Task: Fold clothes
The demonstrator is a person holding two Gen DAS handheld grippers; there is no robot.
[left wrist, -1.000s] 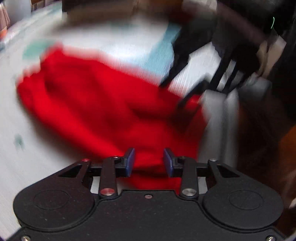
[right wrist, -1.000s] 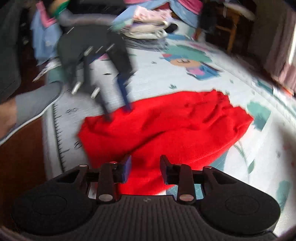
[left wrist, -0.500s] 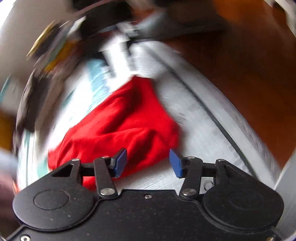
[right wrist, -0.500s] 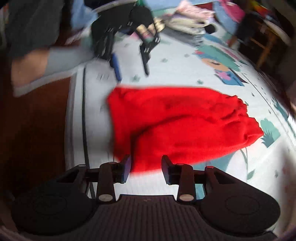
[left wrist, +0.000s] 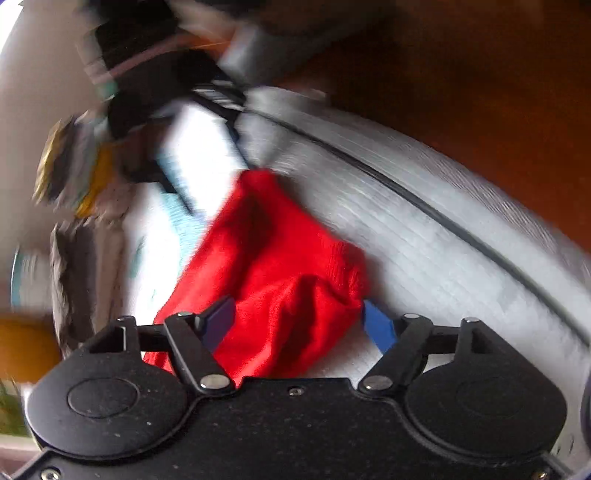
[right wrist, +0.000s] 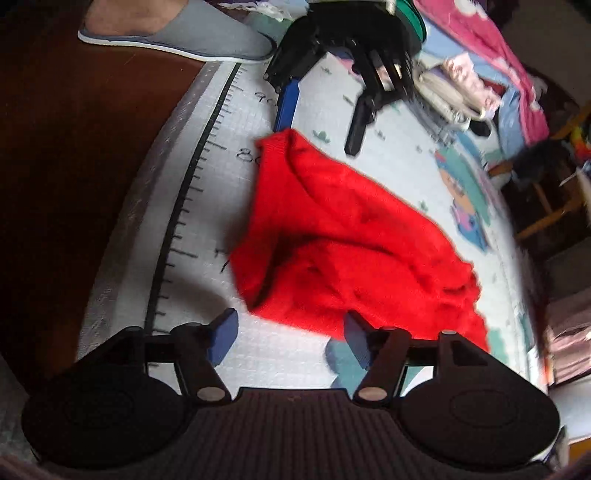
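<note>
Both tools tilt downward — left tool [left wrist: 299, 321] and right tool [right wrist: 288, 336] just spread, gripping nothing — over the red garment [right wrist: 343, 240].

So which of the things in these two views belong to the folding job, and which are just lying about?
Part of the job:
- red garment, loosely folded on the play mat
- left gripper, jaws just opening, cloth between them, not pinched
- right gripper, jaws just opening, nothing between

Lying about:
- pile of other clothes
- grey slipper on a person's foot
- wooden floor
</note>
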